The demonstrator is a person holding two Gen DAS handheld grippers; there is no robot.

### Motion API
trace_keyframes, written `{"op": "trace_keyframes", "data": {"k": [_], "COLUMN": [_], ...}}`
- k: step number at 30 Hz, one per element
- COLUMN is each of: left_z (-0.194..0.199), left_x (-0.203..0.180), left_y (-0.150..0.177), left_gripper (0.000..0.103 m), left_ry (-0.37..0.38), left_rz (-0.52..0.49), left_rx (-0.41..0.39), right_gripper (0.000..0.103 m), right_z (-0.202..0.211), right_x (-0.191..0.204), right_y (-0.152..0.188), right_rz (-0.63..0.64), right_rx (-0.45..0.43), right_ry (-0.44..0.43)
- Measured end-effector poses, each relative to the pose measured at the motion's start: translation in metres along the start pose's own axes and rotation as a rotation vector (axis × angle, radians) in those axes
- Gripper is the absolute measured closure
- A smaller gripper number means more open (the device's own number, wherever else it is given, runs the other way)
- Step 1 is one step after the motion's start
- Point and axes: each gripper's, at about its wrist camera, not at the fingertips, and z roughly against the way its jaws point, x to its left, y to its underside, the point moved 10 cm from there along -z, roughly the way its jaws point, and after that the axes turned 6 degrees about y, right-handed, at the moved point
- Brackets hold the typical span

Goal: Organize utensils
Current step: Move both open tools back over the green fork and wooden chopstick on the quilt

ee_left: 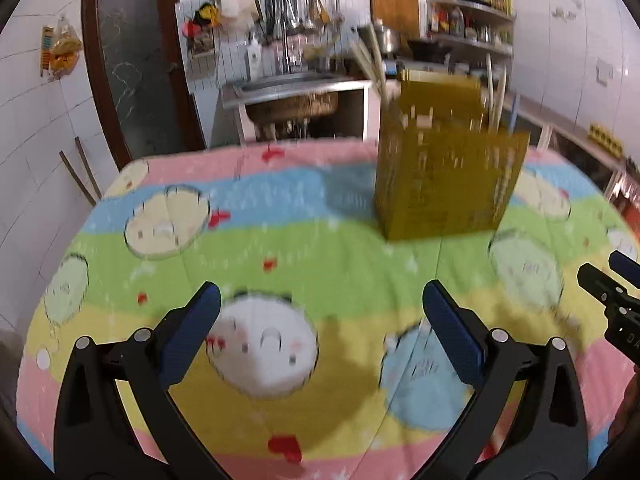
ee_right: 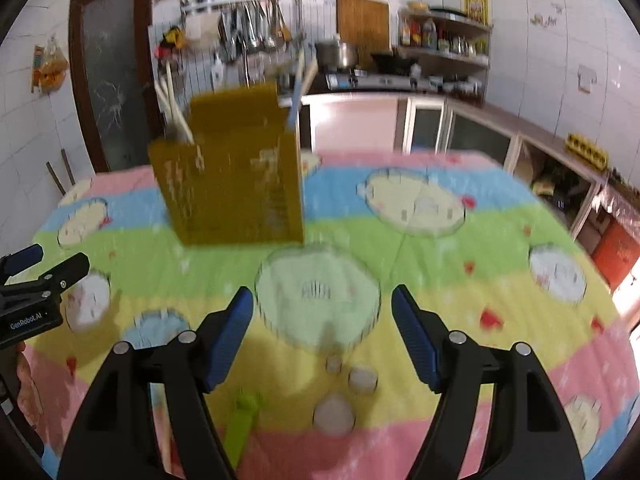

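Observation:
A mustard-yellow perforated utensil holder (ee_left: pixel 448 176) stands upright on the striped cartoon tablecloth (ee_left: pixel 304 240). Pale chopsticks (ee_left: pixel 370 60) and a few other handles stick out of its top. My left gripper (ee_left: pixel 322 292) hovers open over the cloth, short of the holder, with nothing between its blue pads. My right gripper (ee_right: pixel 323 296) is also open and empty, and the holder (ee_right: pixel 236 176) stands ahead of it to the left. A green plastic utensil (ee_right: pixel 242 420), blurred, lies on the cloth below its left finger. Each gripper shows at the edge of the other's view: the right gripper (ee_left: pixel 602 264), the left gripper (ee_right: pixel 60 255).
Behind the table are a steel sink (ee_left: pixel 296 84) with hanging ladles, a dark door (ee_left: pixel 132 72), and a counter with a stove and shelves (ee_right: pixel 404 76). Low cabinets (ee_right: pixel 540 168) run along the right side. Part of a hand (ee_right: pixel 24 376) shows at the left edge.

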Motion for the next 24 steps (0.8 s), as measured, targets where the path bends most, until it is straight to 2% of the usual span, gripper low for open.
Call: {"op": "trace_keyframes", "data": {"k": [4, 10, 13, 18, 21, 24], "left_z": [-0.006, -0.013, -0.019, -0.029, -0.032, -0.034], "left_x": [0.005, 0.009, 0.013, 0.020, 0.020, 0.022], "left_y": [0.032, 0.061, 0.074, 0.086, 0.090, 0.092], "left_gripper": [0.005, 0.005, 0.005, 0.005, 0.005, 0.005], "left_ry": [0.005, 0.015, -0.007, -0.060, -0.056, -0.036], "left_rz": [0.022, 0.044, 0.047, 0.057, 0.060, 0.078], "left_rx": [0.039, 0.080, 0.118, 0.185, 0.199, 0.209], "right_gripper": [0.032, 0.032, 0.032, 0.032, 0.031, 0.027], "right_z": [-0.005, -0.002, -0.004, -0.007, -0.012, -0.017], "right_x": [0.004, 0.014, 0.021, 0.027, 0.029, 0.033], "right_y": [0.032, 0.055, 0.066, 0.079, 0.085, 0.089], "right_rz": [-0.015, -0.005, 0.009, 0.015, -0.003, 0.037], "right_rx": [0.059, 0.093, 0.119, 0.157, 0.192, 0.211], "right_ry": [-0.007, -0.003, 0.000, 0.016, 0.006, 0.054]}}
